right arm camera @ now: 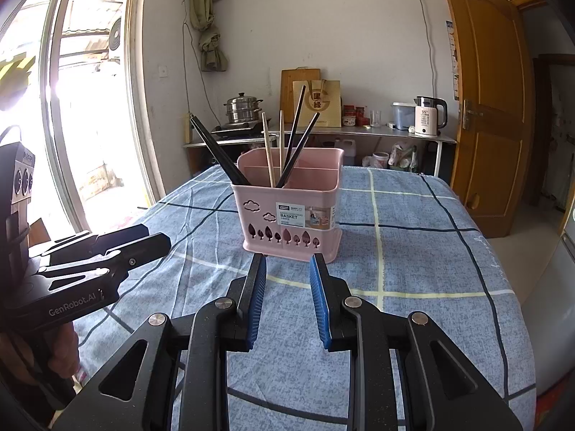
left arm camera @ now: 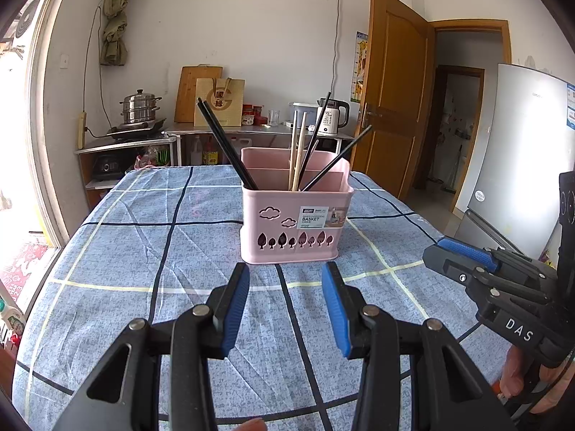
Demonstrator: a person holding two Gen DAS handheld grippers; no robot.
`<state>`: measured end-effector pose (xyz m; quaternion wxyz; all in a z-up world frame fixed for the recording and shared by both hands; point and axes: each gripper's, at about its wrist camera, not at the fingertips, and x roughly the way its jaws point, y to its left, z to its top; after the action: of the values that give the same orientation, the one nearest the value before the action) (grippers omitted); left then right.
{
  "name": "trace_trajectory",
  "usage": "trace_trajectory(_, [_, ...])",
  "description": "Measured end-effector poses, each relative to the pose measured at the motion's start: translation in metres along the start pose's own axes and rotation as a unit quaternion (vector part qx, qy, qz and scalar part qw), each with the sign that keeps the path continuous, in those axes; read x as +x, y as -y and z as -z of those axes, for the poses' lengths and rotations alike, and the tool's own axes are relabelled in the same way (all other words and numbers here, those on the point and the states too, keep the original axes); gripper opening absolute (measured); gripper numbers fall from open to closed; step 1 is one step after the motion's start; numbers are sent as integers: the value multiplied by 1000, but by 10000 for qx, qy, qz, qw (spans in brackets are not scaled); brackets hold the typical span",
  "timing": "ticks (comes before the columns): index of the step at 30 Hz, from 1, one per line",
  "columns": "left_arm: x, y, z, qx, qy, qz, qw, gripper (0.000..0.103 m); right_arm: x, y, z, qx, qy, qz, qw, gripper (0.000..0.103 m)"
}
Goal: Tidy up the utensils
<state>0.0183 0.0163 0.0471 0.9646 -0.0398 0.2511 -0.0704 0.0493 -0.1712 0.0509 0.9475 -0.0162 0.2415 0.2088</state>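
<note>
A pink utensil basket (left arm camera: 291,226) stands upright on the blue checked tablecloth (left arm camera: 143,251); it also shows in the right wrist view (right arm camera: 287,215). Black chopsticks (left arm camera: 224,143) and wooden chopsticks (left arm camera: 298,151) stand in its compartments, leaning outward. My left gripper (left arm camera: 285,273) is open and empty, just in front of the basket. My right gripper (right arm camera: 287,262) is open and empty, also just in front of the basket. The right gripper's body shows at the right of the left wrist view (left arm camera: 503,287); the left gripper's body shows at the left of the right wrist view (right arm camera: 90,262).
A counter (left arm camera: 251,130) at the back wall holds a steamer pot (left arm camera: 140,107), cutting board, paper bag and kettle (left arm camera: 332,116). A wooden door (left arm camera: 395,107) and a fridge (left arm camera: 521,151) stand to the right. A glass door (right arm camera: 72,107) is to the left.
</note>
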Motion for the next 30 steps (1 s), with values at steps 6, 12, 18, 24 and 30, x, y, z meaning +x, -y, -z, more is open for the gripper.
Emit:
trace_trajectory(6, [1, 0, 0, -9, -11, -41, 10000, 44, 2, 0, 1, 11, -10, 13, 10000, 26])
trace_trajectory(12, [3, 1, 0, -32, -43, -38, 10000, 44, 2, 0, 0, 19, -20, 14, 10000, 26])
trace_trajectory(18, [3, 1, 1, -48, -44, -57, 10000, 44, 2, 1, 0, 20, -13, 20, 10000, 26])
trace_trajectory(24, [3, 1, 1, -66, -62, -65, 9999, 44, 4, 1, 0, 32, -24, 16, 10000, 26])
trace_trajectory(30, [4, 1, 2, -38, -52, -89, 9999, 44, 4, 1, 1, 37, -34, 25, 10000, 26])
